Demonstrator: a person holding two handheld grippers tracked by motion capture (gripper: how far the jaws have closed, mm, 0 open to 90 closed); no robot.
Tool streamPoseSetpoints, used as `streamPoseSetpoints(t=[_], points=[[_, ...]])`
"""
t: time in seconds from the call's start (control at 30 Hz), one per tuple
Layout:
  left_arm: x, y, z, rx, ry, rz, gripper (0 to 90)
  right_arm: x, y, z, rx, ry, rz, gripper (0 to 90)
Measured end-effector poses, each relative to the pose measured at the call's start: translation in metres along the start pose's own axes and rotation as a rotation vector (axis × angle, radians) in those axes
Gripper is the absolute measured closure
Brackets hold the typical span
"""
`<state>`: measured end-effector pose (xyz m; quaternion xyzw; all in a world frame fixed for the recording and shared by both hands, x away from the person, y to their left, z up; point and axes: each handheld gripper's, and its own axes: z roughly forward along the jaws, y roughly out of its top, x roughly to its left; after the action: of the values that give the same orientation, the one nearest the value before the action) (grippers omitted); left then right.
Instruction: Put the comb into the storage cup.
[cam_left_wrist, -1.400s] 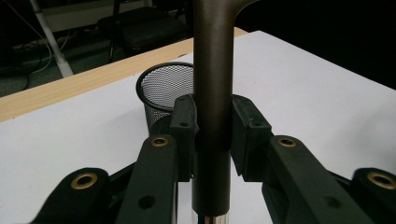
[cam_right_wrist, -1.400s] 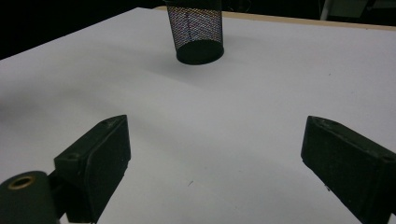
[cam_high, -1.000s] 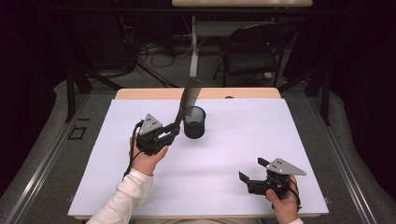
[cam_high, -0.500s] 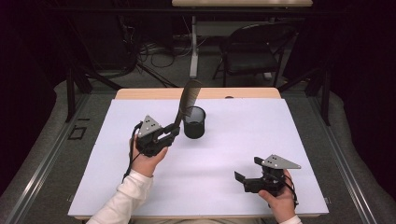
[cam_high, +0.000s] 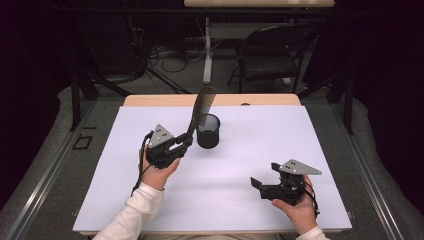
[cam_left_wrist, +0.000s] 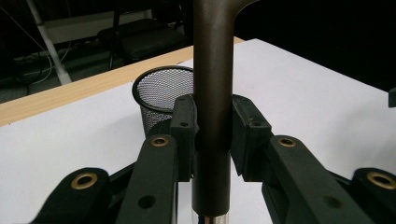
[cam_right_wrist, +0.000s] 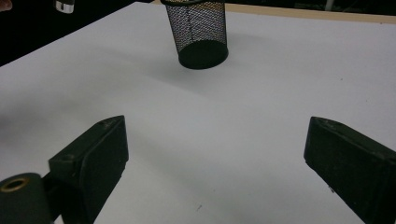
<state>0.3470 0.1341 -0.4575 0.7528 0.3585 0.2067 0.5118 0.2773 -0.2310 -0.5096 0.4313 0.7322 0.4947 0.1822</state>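
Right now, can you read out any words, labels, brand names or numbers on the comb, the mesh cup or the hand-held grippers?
None can be read.
Comb: plain dark handle, no print.
Mesh cup: bare black mesh, no label.
Left hand-held gripper and right hand-held gripper: black, unmarked.
White table cover: blank.

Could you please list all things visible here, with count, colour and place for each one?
comb: one, dark brown, clamped upright in the left gripper, beside the cup
mesh cup: one, black, upright on the sheet, toward the far side
sheet: one, white, covering the table
table: one, light wood, edge visible at the far side
chair: one, black, behind the table
left gripper: one, black, shut on the comb
right gripper: one, black, open, near side
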Motion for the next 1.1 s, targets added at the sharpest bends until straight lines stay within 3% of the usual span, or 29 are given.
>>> streamPoseSetpoints(t=[0.5,1.1], points=[[0.001,-0.001,0.001,0.003,0.002,-0.004,72.7,0.004,0.018,0.016,0.020,0.022,-0.032,14.2],[0.001,-0.001,0.000,0.001,0.004,-0.002,72.7,0.003,0.038,0.036,0.050,0.033,-0.002,17.6]])
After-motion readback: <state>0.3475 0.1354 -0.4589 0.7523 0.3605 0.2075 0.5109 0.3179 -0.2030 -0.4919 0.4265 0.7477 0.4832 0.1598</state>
